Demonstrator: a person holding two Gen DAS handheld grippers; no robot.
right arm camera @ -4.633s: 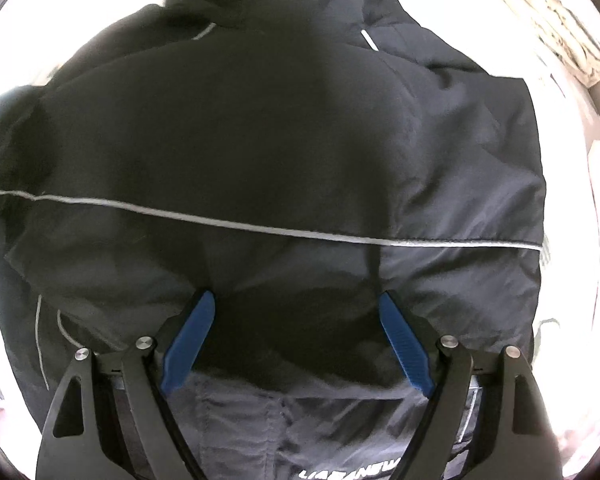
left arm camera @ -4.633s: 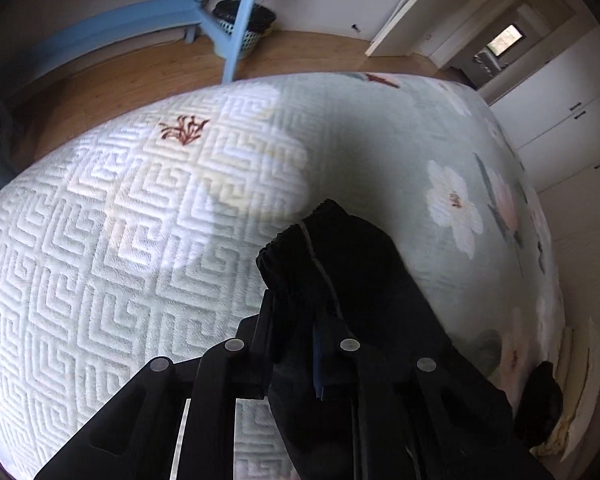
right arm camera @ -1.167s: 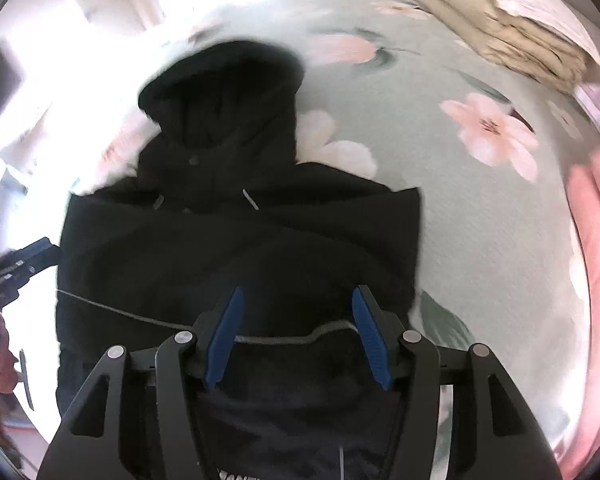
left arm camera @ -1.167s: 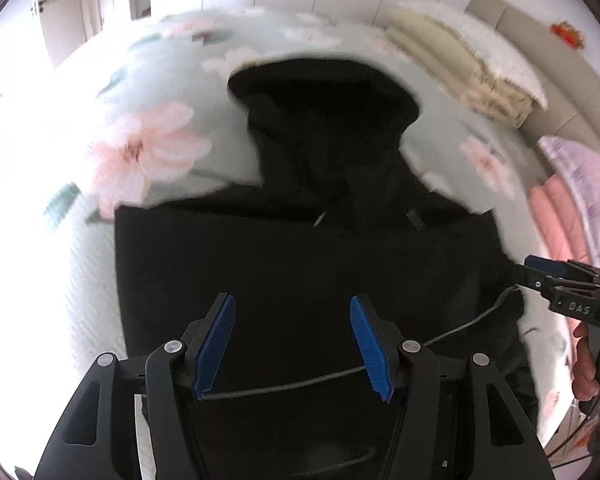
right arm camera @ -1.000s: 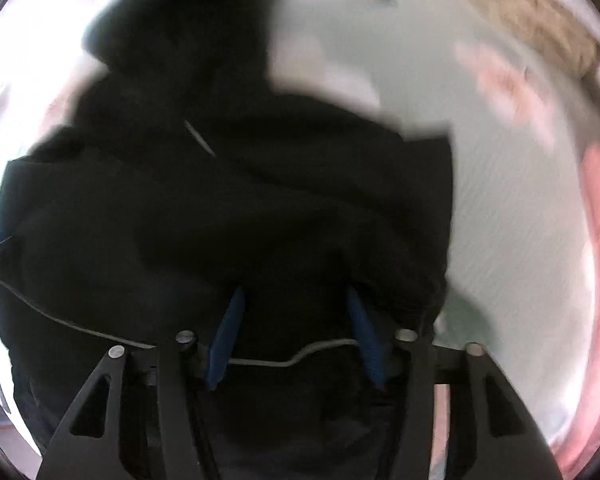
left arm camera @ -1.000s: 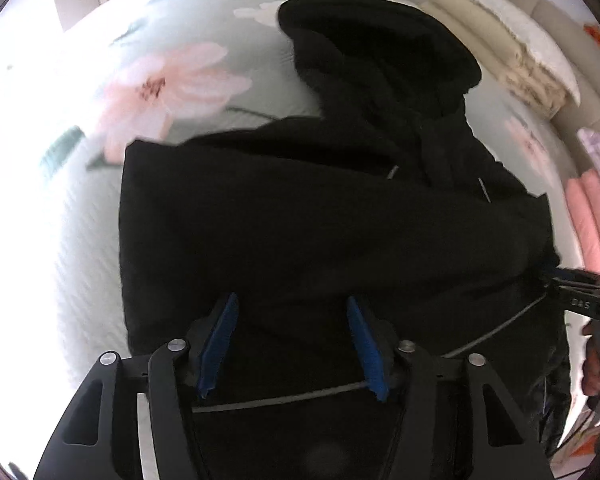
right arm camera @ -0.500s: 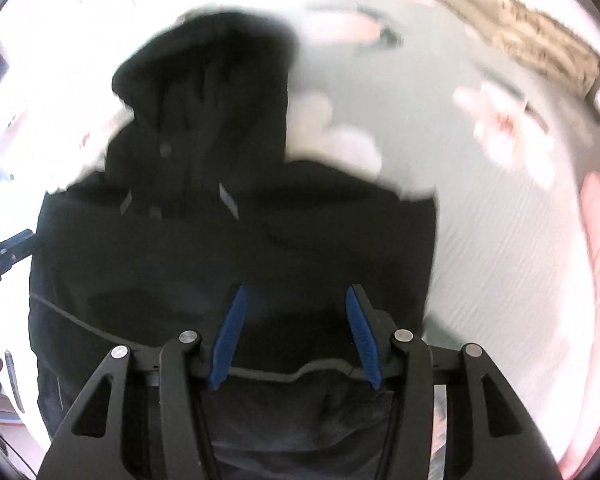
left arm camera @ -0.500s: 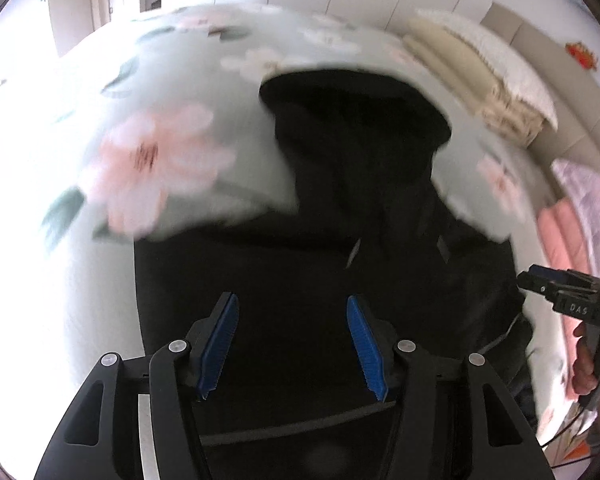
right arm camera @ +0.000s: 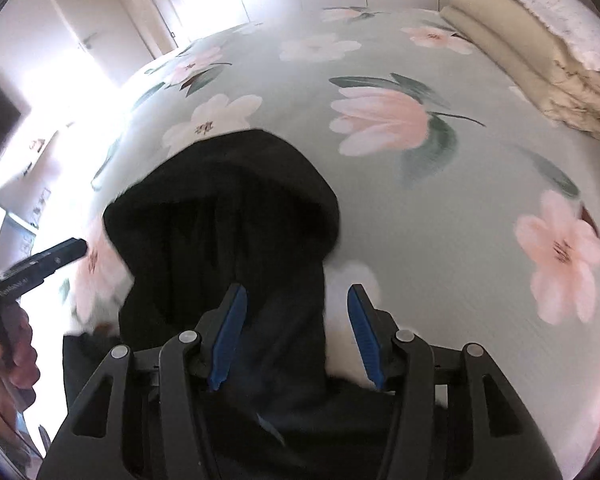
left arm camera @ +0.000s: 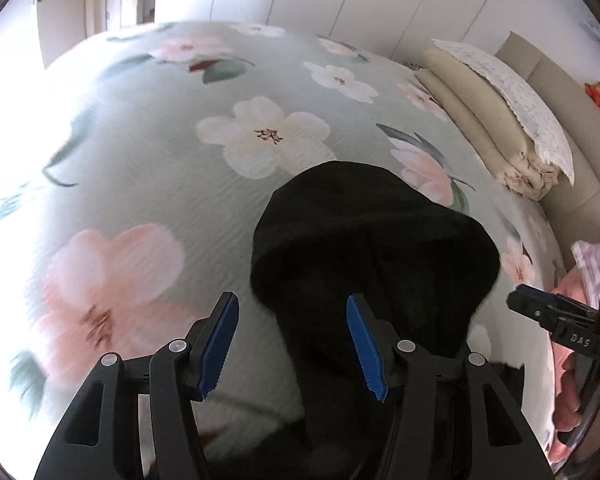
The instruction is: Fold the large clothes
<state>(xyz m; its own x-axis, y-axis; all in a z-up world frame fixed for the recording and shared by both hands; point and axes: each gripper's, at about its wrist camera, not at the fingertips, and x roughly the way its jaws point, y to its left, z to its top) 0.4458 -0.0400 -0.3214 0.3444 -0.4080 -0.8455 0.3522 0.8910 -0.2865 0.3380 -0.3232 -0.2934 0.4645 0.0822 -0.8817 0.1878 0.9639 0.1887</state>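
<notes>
The left gripper [left arm camera: 292,348] points steeply down, its blue pads [left arm camera: 219,345] standing apart with nothing pressed between them. The right gripper [right arm camera: 296,338] tilts down likewise, jaws parted and free of any grip. Each shows at the edge of the other's view (only partly), gripped by a hand: the right hand [left arm camera: 572,400] and the left hand [right arm camera: 14,354], fingers wrapped round the handle.

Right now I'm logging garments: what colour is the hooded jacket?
Plain black jacket, clearest in the right wrist view.
</notes>
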